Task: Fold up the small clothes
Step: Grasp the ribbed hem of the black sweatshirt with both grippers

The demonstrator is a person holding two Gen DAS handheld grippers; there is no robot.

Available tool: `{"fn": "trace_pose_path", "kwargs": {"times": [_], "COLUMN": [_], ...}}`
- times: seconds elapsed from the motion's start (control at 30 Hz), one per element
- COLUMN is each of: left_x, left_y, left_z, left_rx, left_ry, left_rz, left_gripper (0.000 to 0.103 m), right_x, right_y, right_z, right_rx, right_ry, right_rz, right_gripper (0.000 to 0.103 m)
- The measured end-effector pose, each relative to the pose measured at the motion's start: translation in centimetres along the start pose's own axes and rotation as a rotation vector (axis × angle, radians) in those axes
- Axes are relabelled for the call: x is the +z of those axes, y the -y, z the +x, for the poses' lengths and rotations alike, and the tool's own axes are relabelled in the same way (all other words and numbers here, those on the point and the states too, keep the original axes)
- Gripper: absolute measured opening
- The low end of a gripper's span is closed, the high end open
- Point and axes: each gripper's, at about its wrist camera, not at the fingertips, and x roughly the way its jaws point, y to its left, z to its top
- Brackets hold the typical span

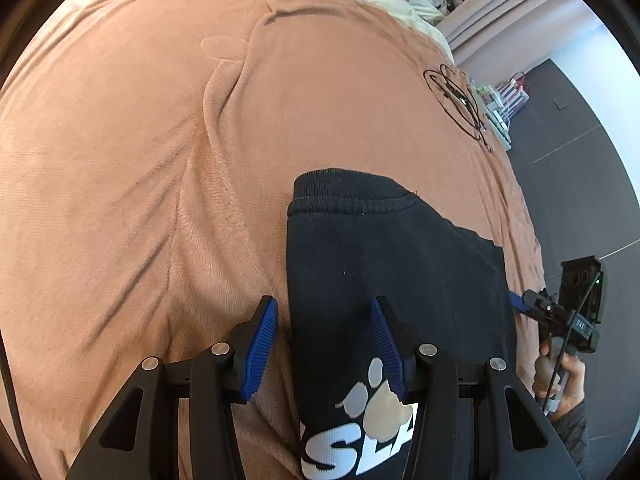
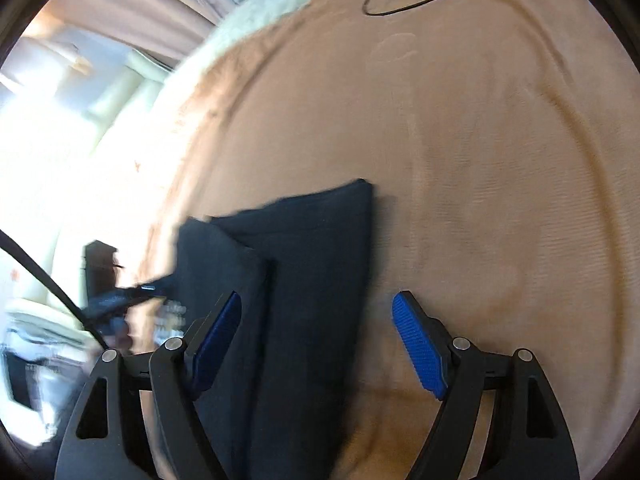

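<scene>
We see the dark garment (image 1: 392, 280) lying on the tan blanket (image 1: 120, 200), long axis running six to twelve o'clock, its left edge between our half-open left gripper (image 1: 324, 312), while our wide-open right gripper (image 2: 318, 304) straddles its right edge, gripping nothing.

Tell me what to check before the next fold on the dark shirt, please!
1. Right gripper open, pads clear of the cloth: ok.
2. Left gripper open over the dark shirt's edge: ok.
3. Left gripper pinching the cloth: cannot tell.
4. Dark shirt lies flat on the orange blanket: ok.
5. Black cable well away from the shirt: ok.
6. Folded edges line up neatly: cannot tell, the right wrist view is blurred.
</scene>
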Motion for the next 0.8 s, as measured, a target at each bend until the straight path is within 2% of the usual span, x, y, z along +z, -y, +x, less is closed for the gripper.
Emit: {"fn": "trace_pose_path", "kwargs": {"times": [0.07, 0.17, 0.33, 0.47, 0.5, 0.6, 0.7, 0.8], "left_x": [0.2, 0.7, 1.7, 2.4, 2.6, 2.6, 2.4, 2.4], "left_y": [0.0, -0.1, -0.5, -1.0, -1.2, -1.2, -0.7, -0.1], "left_z": [0.3, 0.8, 1.7, 2.1, 2.1, 2.1, 1.3, 0.1], "left_rx": [-0.006, -0.017, -0.045, -0.059, -0.056, -0.044, -0.028, -0.039], "left_ry": [0.004, 0.003, 0.015, 0.027, 0.029, 0.032, 0.042, 0.062], "left_rz": [0.008, 0.006, -0.010, -0.032, -0.037, -0.038, -0.020, -0.015], "left_gripper": [0.048, 0.043, 0.038, 0.031, 0.027, 0.018, 0.010, 0.009], "right_x": [0.3, 1.0, 1.6, 1.9, 1.8, 1.5, 1.3, 1.0], "right_y": [0.1, -0.4, -0.9, -0.9, -1.0, -1.7, -4.2, -6.7], "right_z": [0.7, 1.9, 3.4, 3.9, 3.8, 3.0, 3.0, 2.3], "right_rx": [0.011, 0.011, 0.015, -0.049, -0.063, -0.110, -0.144, -0.159], "right_ry": [-0.023, -0.043, -0.072, -0.074, -0.074, -0.069, -0.046, -0.021], "right_rz": [-0.010, -0.038, -0.085, -0.097, -0.102, -0.145, -0.190, -0.232], "right_gripper": [0.069, 0.069, 0.058, 0.037, 0.029, 0.018, 0.016, 0.015]}}
